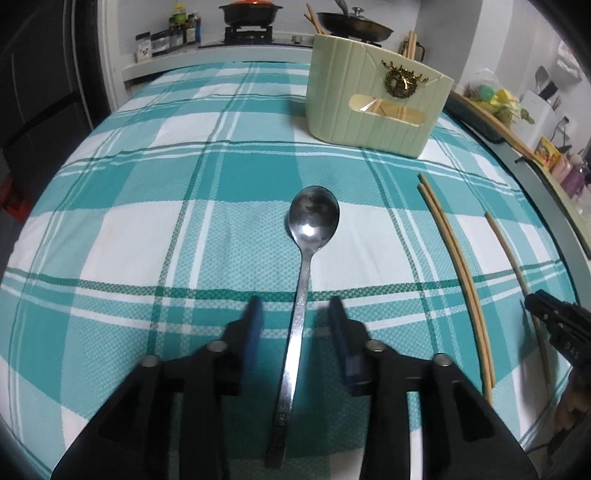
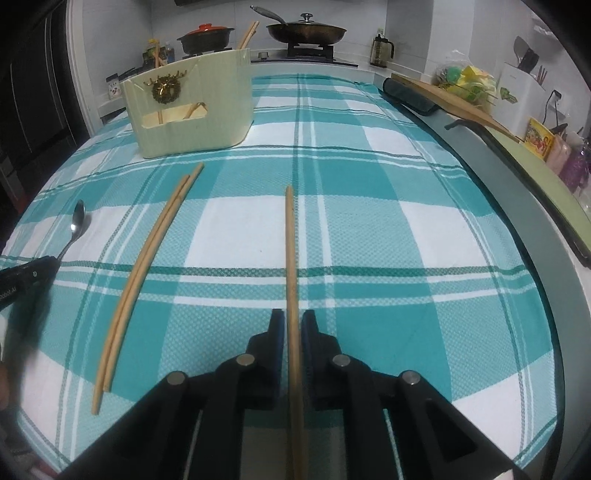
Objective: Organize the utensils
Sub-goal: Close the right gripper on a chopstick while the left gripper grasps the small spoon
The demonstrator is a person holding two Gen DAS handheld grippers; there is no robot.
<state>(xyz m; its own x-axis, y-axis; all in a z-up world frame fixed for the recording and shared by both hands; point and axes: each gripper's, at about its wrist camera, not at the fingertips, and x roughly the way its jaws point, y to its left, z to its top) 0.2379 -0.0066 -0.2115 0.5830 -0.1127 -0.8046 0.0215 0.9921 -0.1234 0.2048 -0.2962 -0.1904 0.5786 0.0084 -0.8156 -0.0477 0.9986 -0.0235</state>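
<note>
Spoon (image 1: 313, 221) lies on the checked cloth (image 1: 147, 221), its handle between the half-open jaws of the left gripper (image 1: 294, 308), pads clear of it. Rightward lie paired chopsticks (image 2: 147, 273); then a single chopstick (image 2: 291, 258) runs between the narrow jaws of the right gripper (image 2: 292, 318), gaps showing. Pickup seems under way: each needs closing, lifting, then carrying to the green holder (image 2: 192, 110).

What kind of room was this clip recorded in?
Most likely a home kitchen. A gas stove at the back carries a lidded frying pan and a red-lidded pot, with condiment bottles beside it. The work goes on at a table under a teal checked cloth.
</note>
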